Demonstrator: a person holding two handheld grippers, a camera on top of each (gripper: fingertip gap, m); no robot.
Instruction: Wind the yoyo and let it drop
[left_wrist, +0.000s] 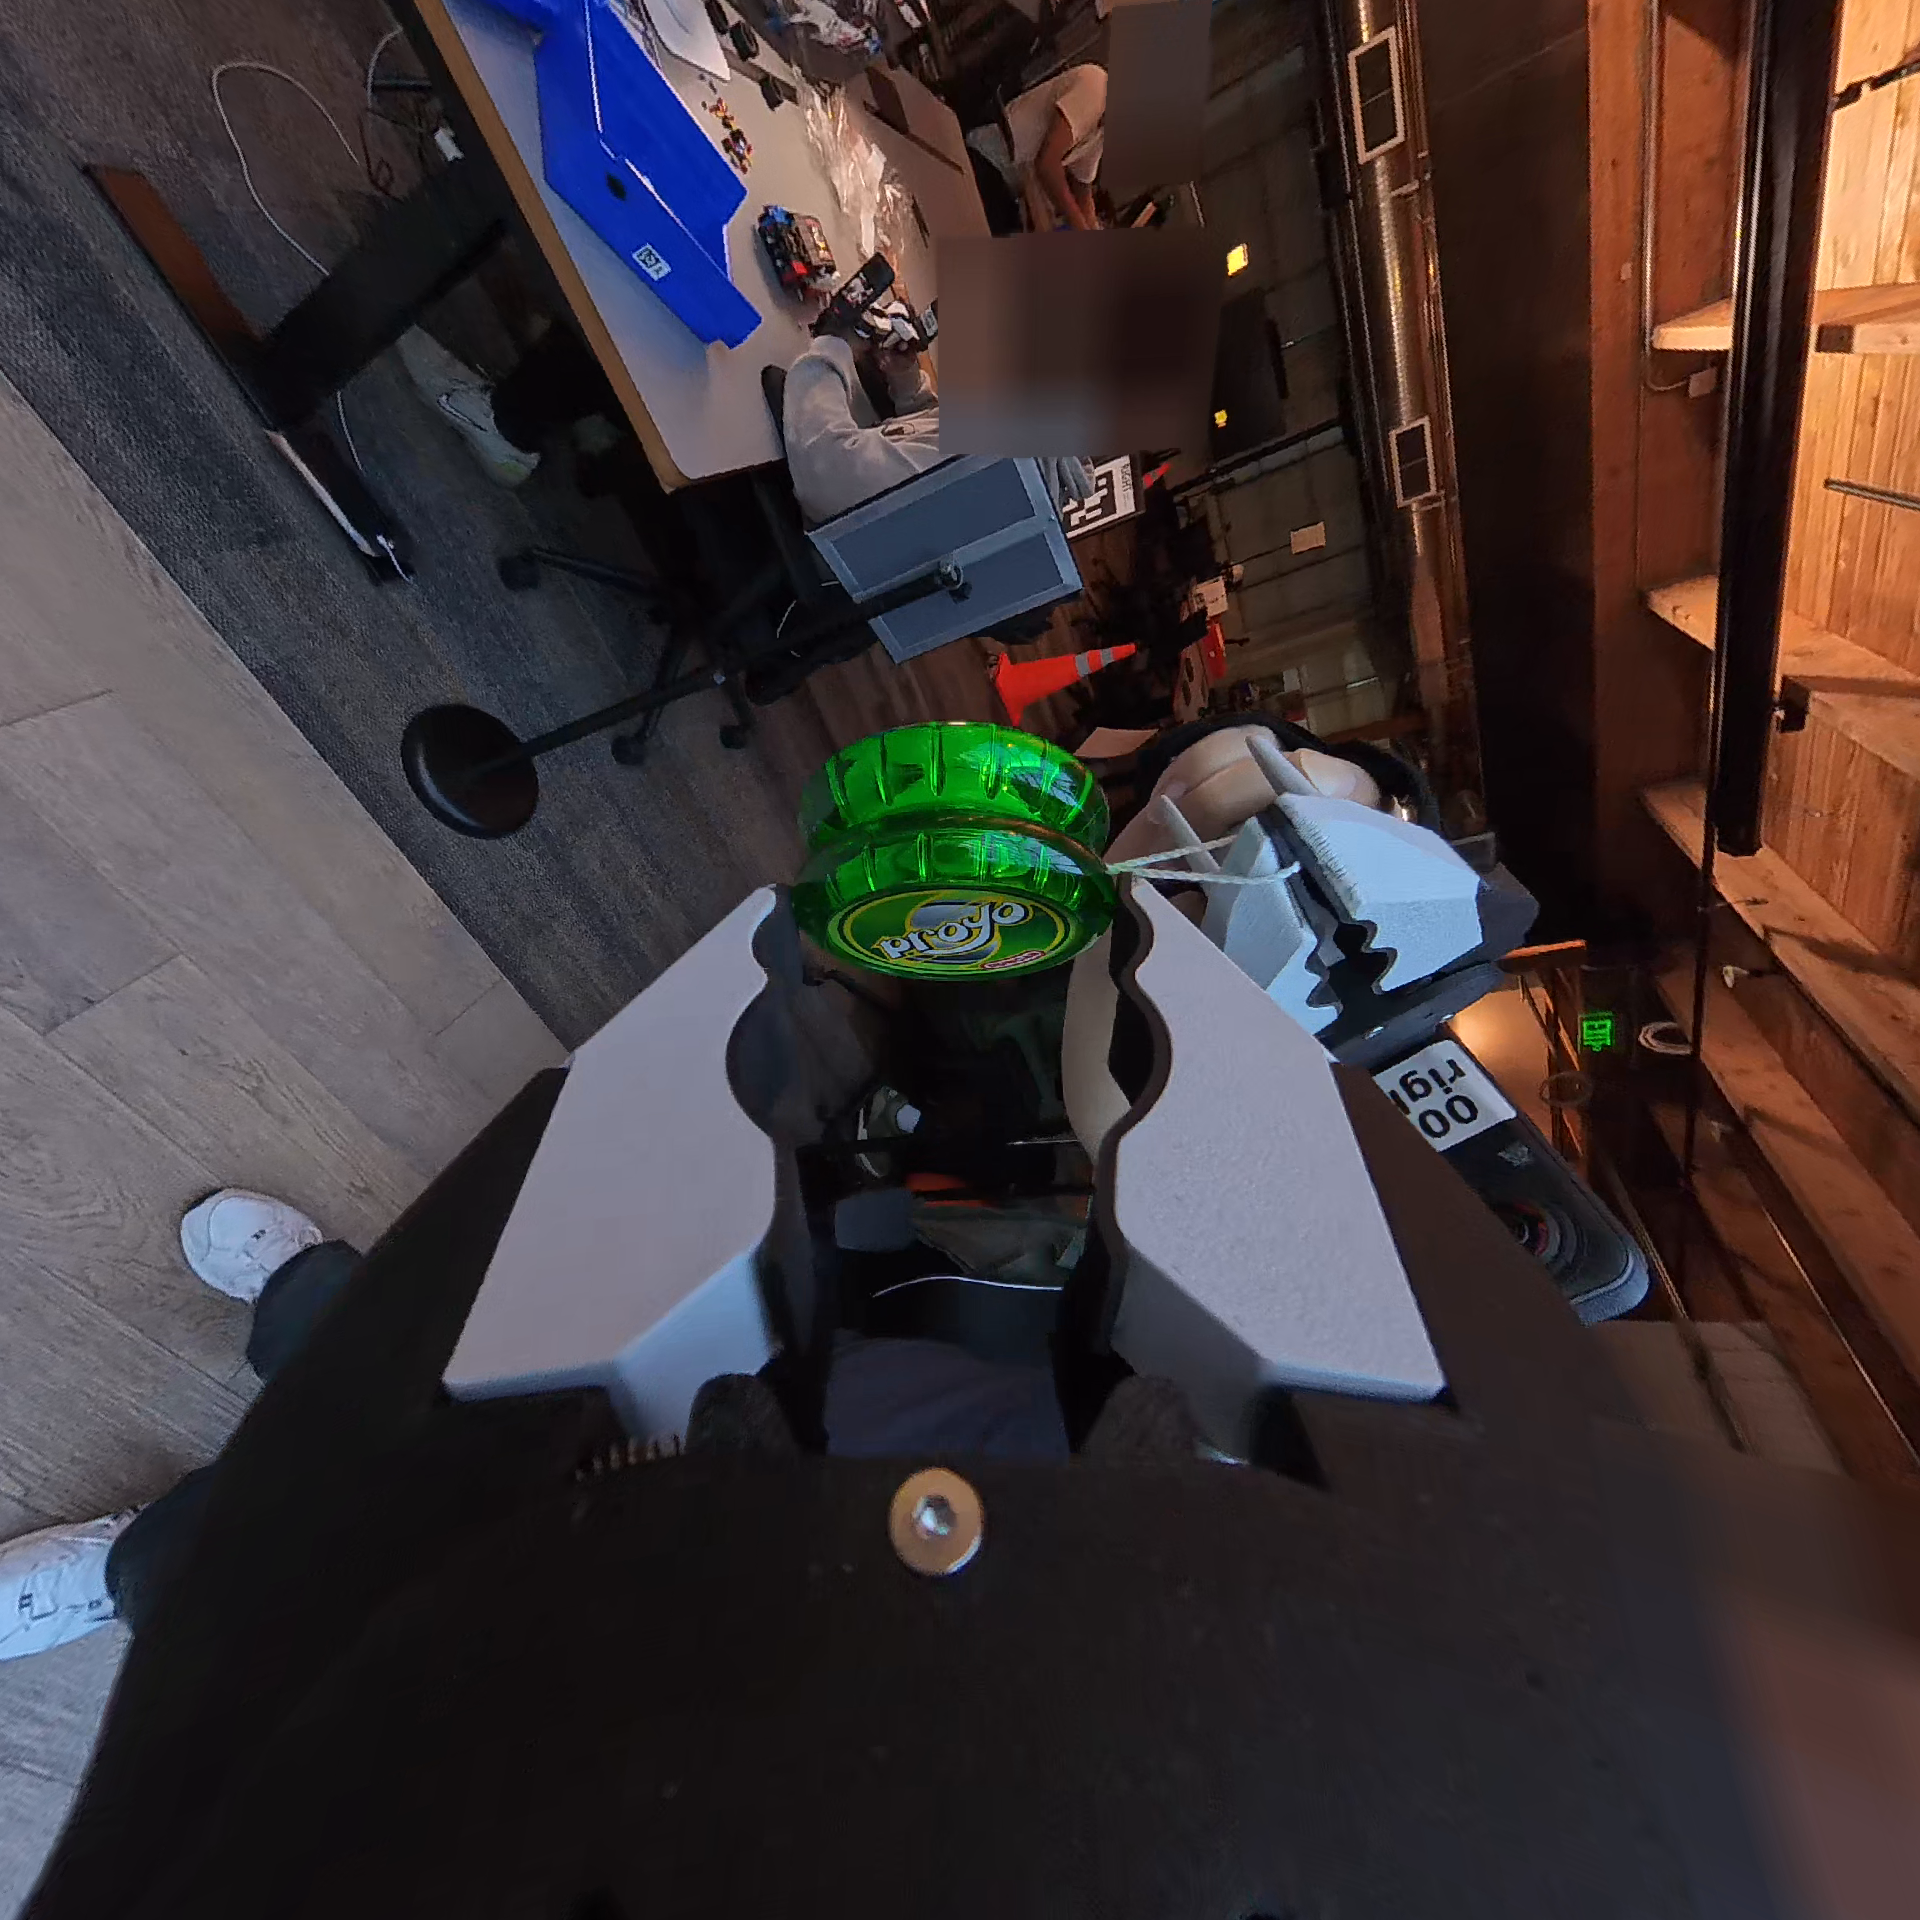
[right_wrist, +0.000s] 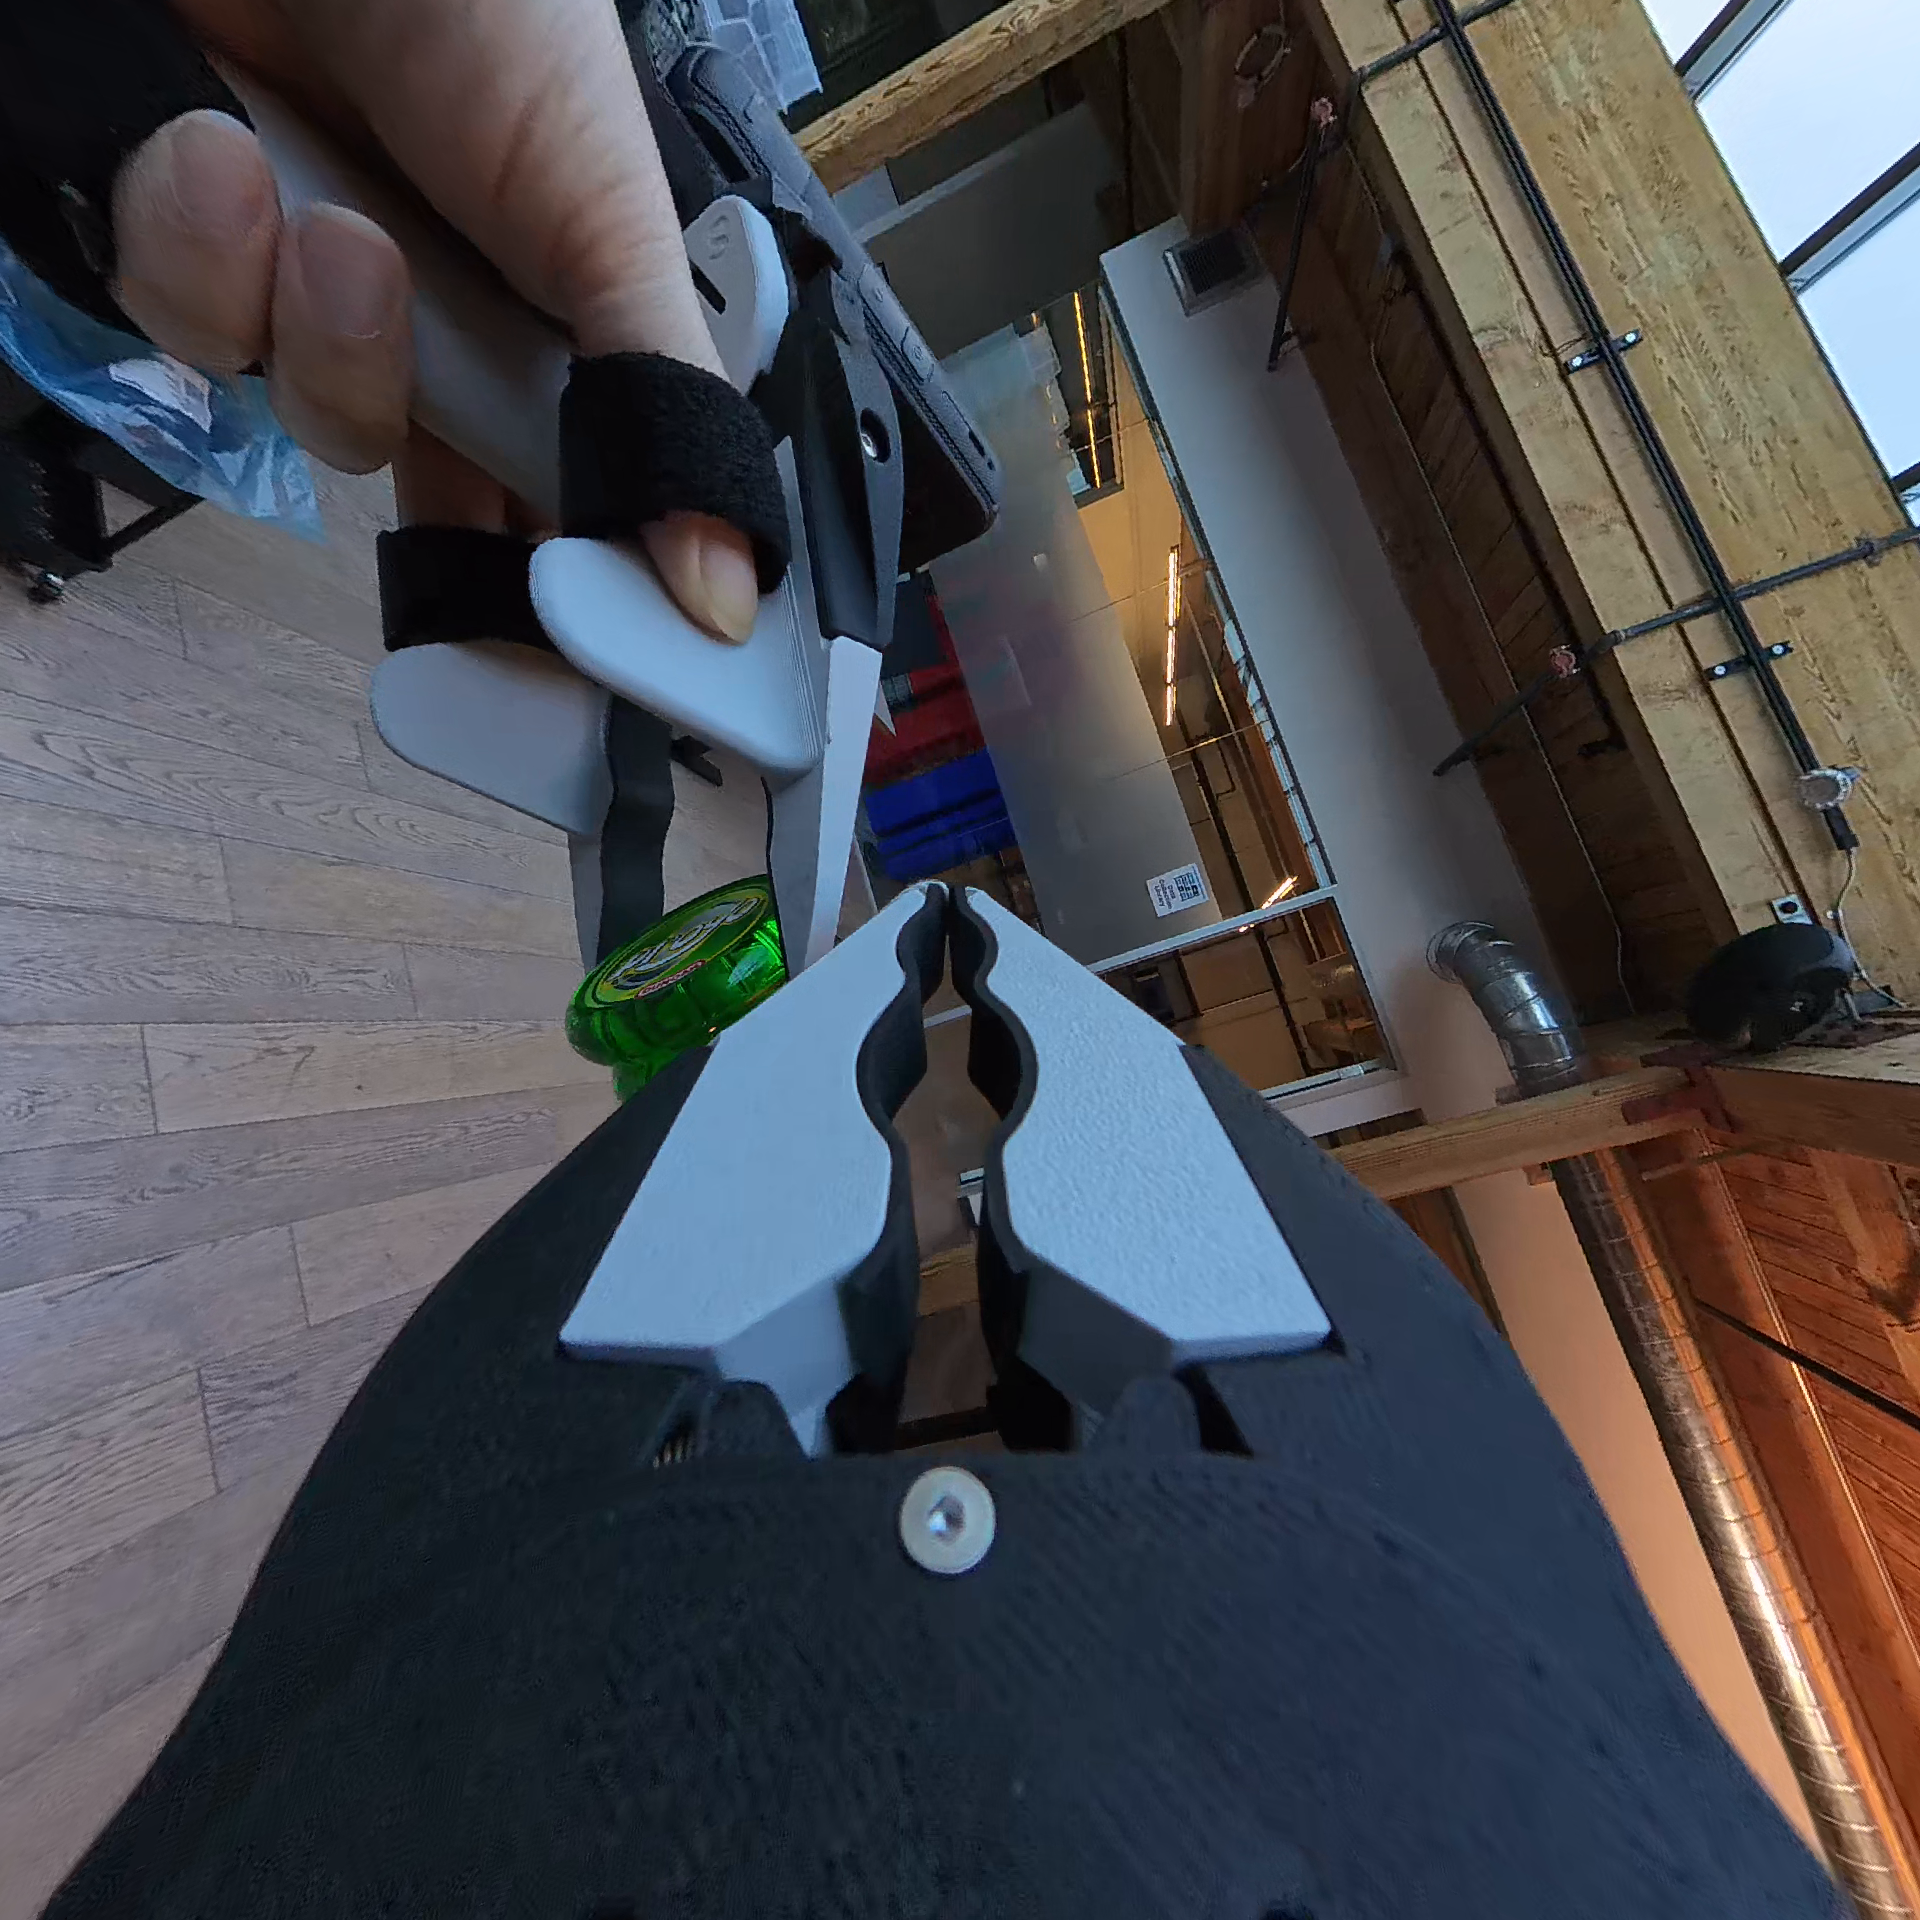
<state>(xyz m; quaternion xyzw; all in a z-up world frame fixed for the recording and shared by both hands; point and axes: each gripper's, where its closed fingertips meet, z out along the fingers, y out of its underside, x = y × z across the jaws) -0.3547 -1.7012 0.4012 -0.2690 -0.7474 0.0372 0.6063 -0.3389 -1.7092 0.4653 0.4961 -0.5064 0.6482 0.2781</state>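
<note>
A clear green yoyo (left_wrist: 951, 862) sits edge-on between the tips of my left gripper (left_wrist: 951, 920), which is shut on it and holds it in the air above the wood floor. A pale string (left_wrist: 1195, 868) runs from the yoyo's groove to the right into my right gripper (left_wrist: 1273, 831), whose jaws are shut on it close beside the yoyo. In the right wrist view my right gripper (right_wrist: 948, 896) has its tips together; the string is not discernible there. The yoyo (right_wrist: 675, 987) shows to their left, between the left gripper's white fingers (right_wrist: 831, 790), with a hand (right_wrist: 468, 156) on the handle.
A table (left_wrist: 717, 416) with a blue box (left_wrist: 644, 166) and small items stands ahead, with a seated person (left_wrist: 842, 416), an office chair (left_wrist: 675, 675) and an orange cone (left_wrist: 1049, 675). White shoes (left_wrist: 244, 1236) are on the floor at left. Wooden shelving (left_wrist: 1787, 727) stands to the right.
</note>
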